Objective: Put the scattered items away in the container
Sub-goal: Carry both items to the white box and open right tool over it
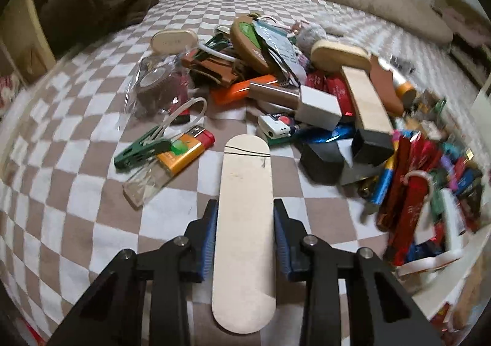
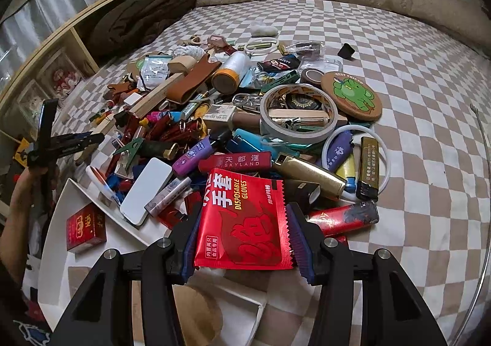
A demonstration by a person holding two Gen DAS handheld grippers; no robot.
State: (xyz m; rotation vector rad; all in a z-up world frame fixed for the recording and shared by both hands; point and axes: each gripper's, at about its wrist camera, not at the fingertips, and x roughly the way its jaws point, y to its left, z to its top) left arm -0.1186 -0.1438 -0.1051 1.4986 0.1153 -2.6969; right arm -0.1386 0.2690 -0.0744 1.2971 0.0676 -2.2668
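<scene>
We see a white tray (image 2: 92, 201), the container, at the near left edge of a checkered bedspread (image 2: 414, 161). A red box (image 2: 86, 227) sits on its bare floor; a white oblong case (image 2: 145, 191) and other small items spill over its far rim from a heap of lighters, clips and tape rolls beside it.

Our right gripper (image 2: 242, 223) is clamped on a red packet of disposable gloves (image 2: 242, 220), pads pressing both side edges, held above the near edge of the heap, just right of the tray.

Our left gripper (image 1: 245, 223) is closed on a pale flat wooden stick (image 1: 244, 223), which points toward the heap. Beyond its tip, apart from it, lie a small white lighter (image 1: 274, 128), an orange lighter (image 1: 184, 151) and a green clip (image 1: 141, 151) on the bedspread.
</scene>
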